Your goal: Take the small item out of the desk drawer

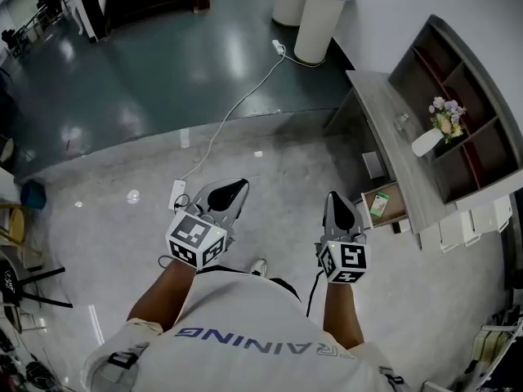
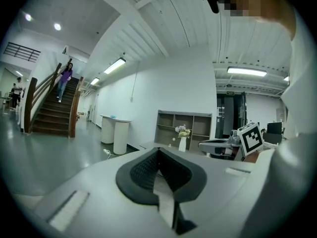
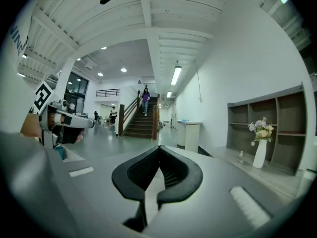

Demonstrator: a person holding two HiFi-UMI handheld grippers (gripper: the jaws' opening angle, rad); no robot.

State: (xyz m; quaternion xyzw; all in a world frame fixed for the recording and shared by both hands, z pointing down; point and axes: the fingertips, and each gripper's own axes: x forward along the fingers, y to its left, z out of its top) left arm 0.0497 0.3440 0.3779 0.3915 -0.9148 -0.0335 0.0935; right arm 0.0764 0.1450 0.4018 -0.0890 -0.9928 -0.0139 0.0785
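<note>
The small green-and-white item (image 1: 378,205) lies in the open drawer (image 1: 395,211) under the worktop (image 1: 391,133), close to the right of the right tool (image 1: 335,198) (clearly the nearer one), which, like the left tool (image 1: 237,188), has its jaws pressed together on nothing.

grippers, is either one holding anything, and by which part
Nothing is held: the left gripper and the right gripper both have jaws closed together with nothing between them.

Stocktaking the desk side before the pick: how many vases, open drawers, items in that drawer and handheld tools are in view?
Vase: 1
Open drawer: 1
Item in drawer: 1
Tools: 2, left tool and right tool
Total: 5
</note>
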